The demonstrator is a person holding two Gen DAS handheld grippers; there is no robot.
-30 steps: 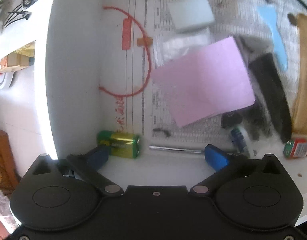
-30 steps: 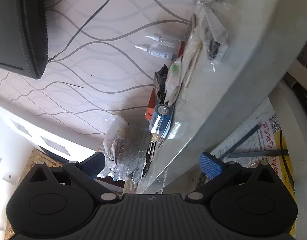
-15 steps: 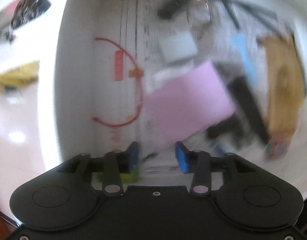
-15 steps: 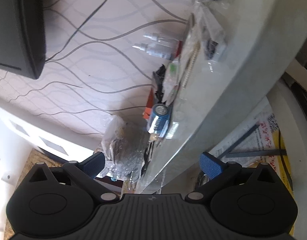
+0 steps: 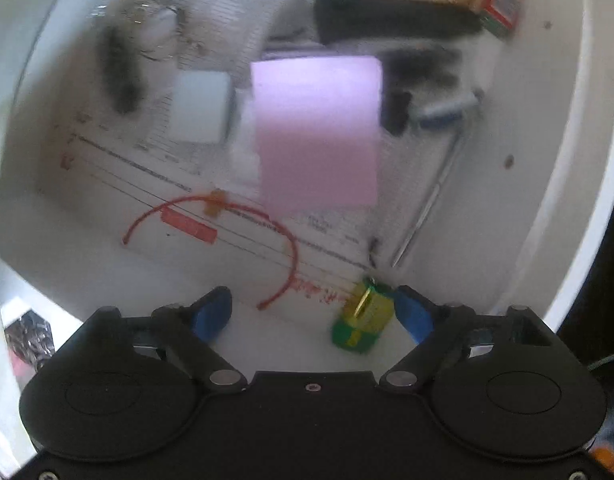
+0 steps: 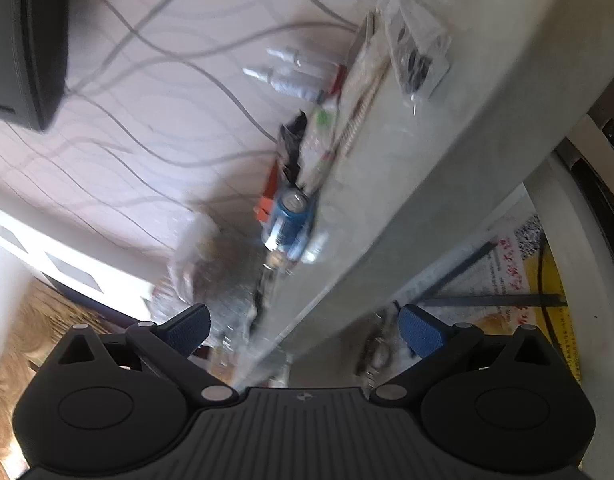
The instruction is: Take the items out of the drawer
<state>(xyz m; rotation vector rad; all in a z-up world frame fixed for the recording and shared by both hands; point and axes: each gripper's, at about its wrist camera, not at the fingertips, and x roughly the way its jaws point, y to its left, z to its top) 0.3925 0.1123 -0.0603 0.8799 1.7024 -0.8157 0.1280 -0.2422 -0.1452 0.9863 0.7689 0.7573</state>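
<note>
Rolled round since before, the left hand-held gripper (image 5: 311,314) opens wide over the drawer (image 5: 567,184), green battery (image 5: 361,316) beside its right finger; the right hand-held gripper (image 6: 305,330) gapes empty.

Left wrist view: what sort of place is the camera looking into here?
Most likely an open household junk drawer, white-walled and lined with printed paper. Loose odds and ends fill it: a green-and-yellow 9-volt battery, a pink notepad and a white eraser-like block.

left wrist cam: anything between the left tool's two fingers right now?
Yes. In the left wrist view the green and yellow battery sits between the opening fingers of the left tool, close against the right-hand finger; only bare drawer floor beside it.
</note>
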